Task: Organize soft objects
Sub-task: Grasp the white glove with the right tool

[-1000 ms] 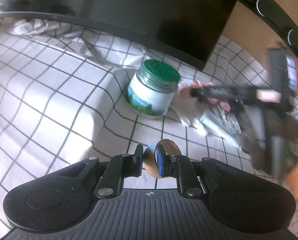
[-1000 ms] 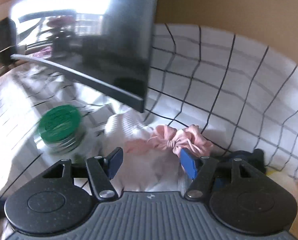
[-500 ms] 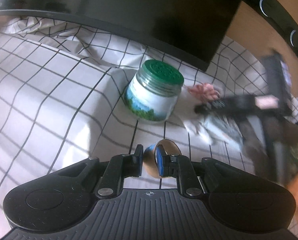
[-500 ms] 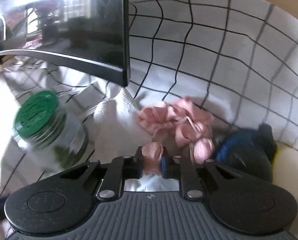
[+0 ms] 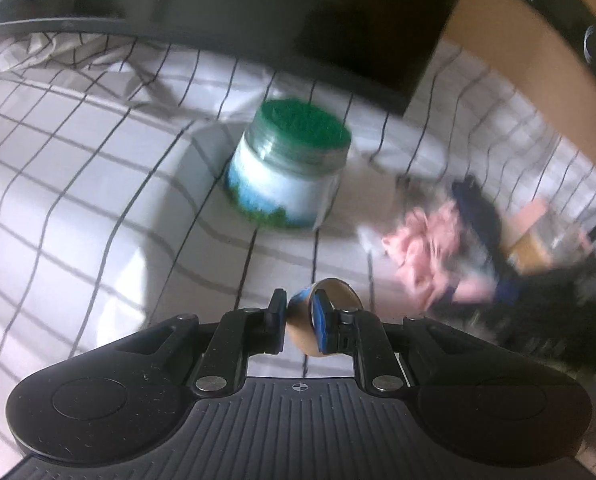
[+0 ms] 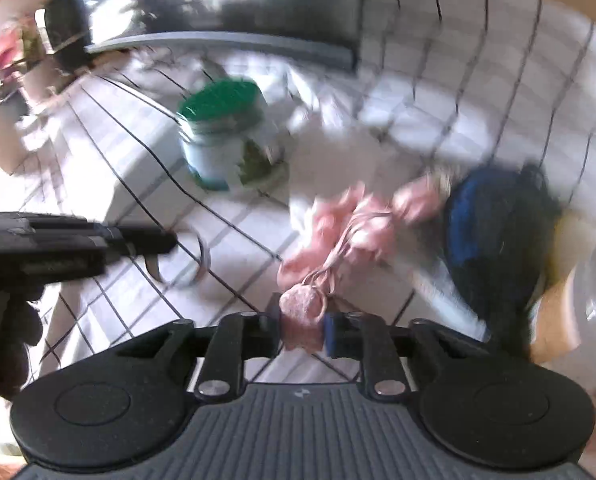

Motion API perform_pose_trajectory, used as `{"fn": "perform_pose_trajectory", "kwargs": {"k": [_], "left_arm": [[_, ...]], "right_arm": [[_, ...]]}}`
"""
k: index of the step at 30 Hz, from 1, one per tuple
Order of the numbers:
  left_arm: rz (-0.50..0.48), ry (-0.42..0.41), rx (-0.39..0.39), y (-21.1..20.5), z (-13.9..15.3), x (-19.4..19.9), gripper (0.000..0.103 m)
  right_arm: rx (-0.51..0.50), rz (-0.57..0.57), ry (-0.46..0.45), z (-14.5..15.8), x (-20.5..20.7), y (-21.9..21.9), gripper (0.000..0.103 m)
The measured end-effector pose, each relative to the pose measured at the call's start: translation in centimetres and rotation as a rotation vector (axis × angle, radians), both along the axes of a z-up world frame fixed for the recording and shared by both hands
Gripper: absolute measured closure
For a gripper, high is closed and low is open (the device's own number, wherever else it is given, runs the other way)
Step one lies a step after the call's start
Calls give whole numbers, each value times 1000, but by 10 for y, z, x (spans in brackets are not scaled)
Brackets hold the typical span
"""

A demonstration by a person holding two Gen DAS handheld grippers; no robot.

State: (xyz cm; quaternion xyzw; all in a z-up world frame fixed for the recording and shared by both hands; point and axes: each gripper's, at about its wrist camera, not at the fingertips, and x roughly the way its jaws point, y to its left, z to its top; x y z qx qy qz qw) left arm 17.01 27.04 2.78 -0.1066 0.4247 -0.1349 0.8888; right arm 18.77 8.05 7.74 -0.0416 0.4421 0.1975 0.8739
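A white checked cloth [image 5: 78, 168] covers the table. On it stands a jar with a green lid [image 5: 288, 168], upright, near the lower edge of a dark monitor [image 5: 298, 20] at the table's far side. Just beside the jar, toward the right side of the table, lies a white cloth [image 6: 330, 152], with a dark blue and black fabric item [image 6: 494, 224] further right; blur makes its exact kind uncertain. The right claw [image 6: 303, 322] is clenched on a bunched end of the pink scrunchie [image 6: 350, 220], having just eased slightly wider; the rest of the scrunchie trails over the white cloth. The left claw [image 5: 300, 320] is nearly closed, gripping a small round tin [image 5: 330, 300] by its wall.
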Motion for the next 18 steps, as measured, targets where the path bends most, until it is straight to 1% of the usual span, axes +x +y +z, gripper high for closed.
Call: {"fn": "perform_pose_trajectory", "kwargs": {"k": [1,2,3,4,6,8,11,14,15,16,17,18], "left_arm": [[-8,7,19,-1,-1,-3,87],[-13,12,39,-3,-1,-7,87],[-21,16,74,-3,-2,-9,87],[-20,22,93,-4,-3,-11,87],[-13,33,128,-5,-5,-13,88],[-16,35,152,-6,-5,-14,88],[-33,32,186,-9,-4,-15,88],[-37,27,184,-9,-5,-15,87],[-31,28,176,-8,-5,-14,87],[-28,28,166,-6,-6,-14,87],[-28,26,157,-5,-6,-13,87],[-29,23,152,-5,-6,-13,87]], "right_arm": [[-13,9,-46,6,-1,2,60],[-29,12,-87,10,2,5,52],[-49,14,-131,13,7,11,38],[-73,22,-179,16,12,16,32],[-121,51,-240,18,26,30,29],[-173,64,-250,16,48,43,28],[-219,66,-218,1,80,51,28],[-240,42,-156,-19,110,50,28],[-230,25,-135,-24,117,47,30],[-184,-1,-116,-25,120,41,58],[-129,-17,-83,-23,118,35,76],[-87,-23,-54,-20,117,30,95]]}}
